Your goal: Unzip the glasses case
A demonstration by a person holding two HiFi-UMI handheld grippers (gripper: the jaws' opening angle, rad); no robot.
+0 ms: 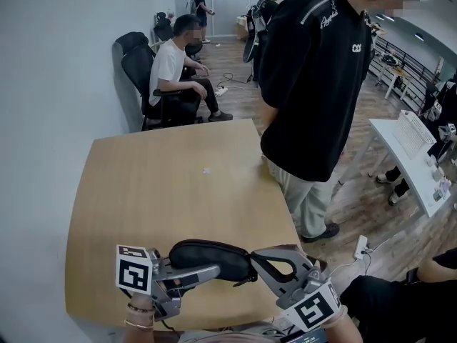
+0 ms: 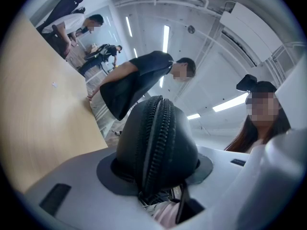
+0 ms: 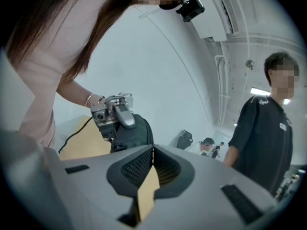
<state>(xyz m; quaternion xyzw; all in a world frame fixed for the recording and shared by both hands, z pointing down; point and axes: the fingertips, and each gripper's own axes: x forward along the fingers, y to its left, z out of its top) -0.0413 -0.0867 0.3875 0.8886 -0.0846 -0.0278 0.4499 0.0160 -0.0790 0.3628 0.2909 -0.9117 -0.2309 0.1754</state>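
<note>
Over the near edge of the desk (image 1: 178, 184), the left hand-held gripper (image 1: 203, 267) is squeezed tight on the left end of the glasses case (image 1: 214, 251). It seems to hold the case up off the desk. I think that is so the case will not slide when the zip gets pulled.

The case is black, long and round on top, like a little loaf. Its zip (image 2: 156, 138) runs along the middle and looks closed where it shows. A thin black tag (image 1: 244, 281) hangs under the right end and may be the zip pull.

The right hand-held gripper (image 1: 260, 263) waits just beside that end. Its jaws are pressed together, and I see nothing between them.
</note>
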